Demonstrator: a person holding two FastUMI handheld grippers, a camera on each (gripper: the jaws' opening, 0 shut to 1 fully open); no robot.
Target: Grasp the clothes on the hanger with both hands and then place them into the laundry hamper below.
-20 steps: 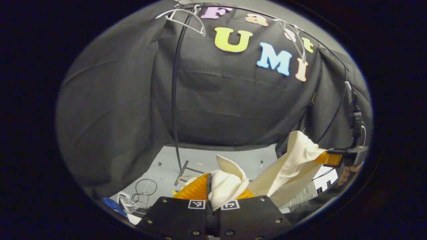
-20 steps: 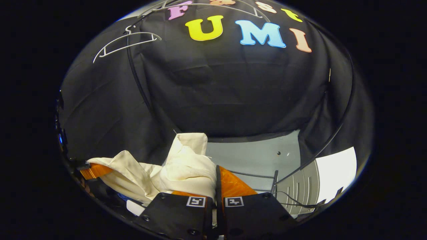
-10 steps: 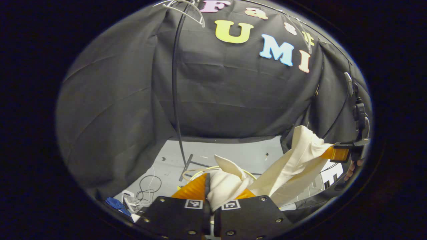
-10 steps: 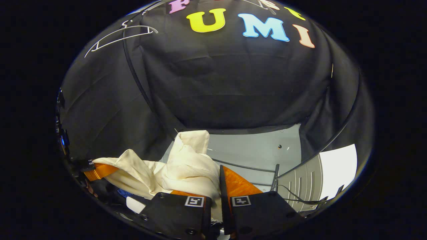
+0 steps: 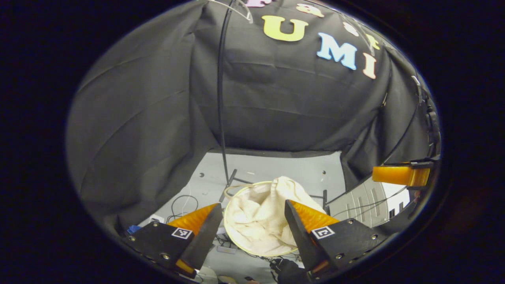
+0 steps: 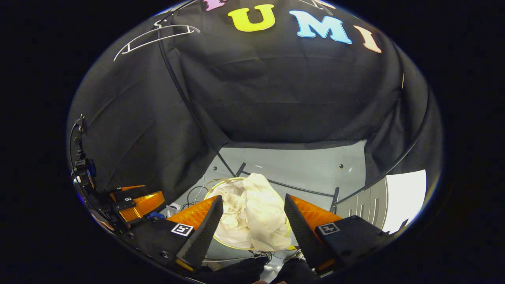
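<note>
Looking done: clothes (image 5: 262,215) lie bunched inside the laundry hamper (image 5: 236,243), one fold heaped above its rim. Left gripper (image 5: 249,230) and right gripper (image 6: 250,225) hang above the hamper, jaws spread, holding nothing. Bare hanger (image 6: 156,37) sits high above the hamper. Nothing left, I'd judge.

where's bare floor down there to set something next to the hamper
Free: grey floor between the hamper and the back wall, past the rack's base bars. Crowded: the cables left of the hamper, and the hamper itself, full of cream clothes.
</note>
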